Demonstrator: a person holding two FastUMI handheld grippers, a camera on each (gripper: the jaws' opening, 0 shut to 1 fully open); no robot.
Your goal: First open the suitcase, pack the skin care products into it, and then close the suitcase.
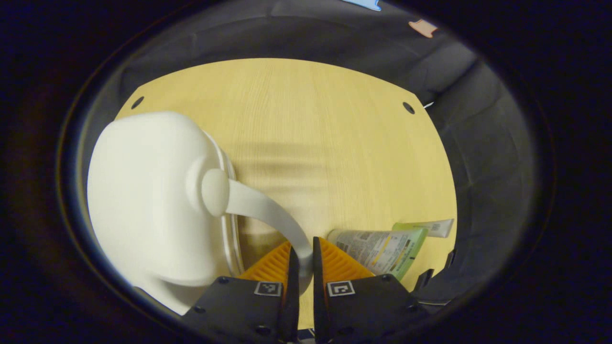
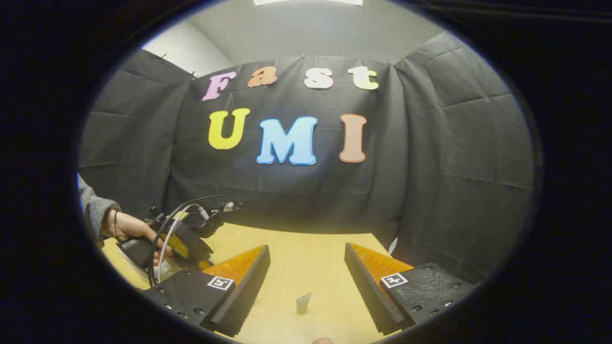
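Left gripper: the two orange ribbed fingers are drawn nearly together, pinching the thin white handle of the suitcase between them. The handle arcs up and away from the fingertips to a round pivot knob on the case's side. The suitcase itself, a small white hard shell with rounded corners, sits ahead and to the left of this gripper on the light wooden table; a pale seam or rim shows along the edge facing the gripper (cannot tell whether the shell is parted there).

Just to the right of the left gripper's fingers lies a green skin care tube, flat on the table, printed side up. A second tube, pale with a white end, lies touching or just behind it, farther right.

Right gripper: fingers spread wide apart, nothing between them, held above the table and pointed at the booth's back wall. Between its fingers, lower down on the tabletop, a small grey tube end is visible; too small to say more.

In the right gripper view, far to the left of that gripper, a hand with a grey sleeve grips the other gripper's black-and-yellow body, with cables looping over it.
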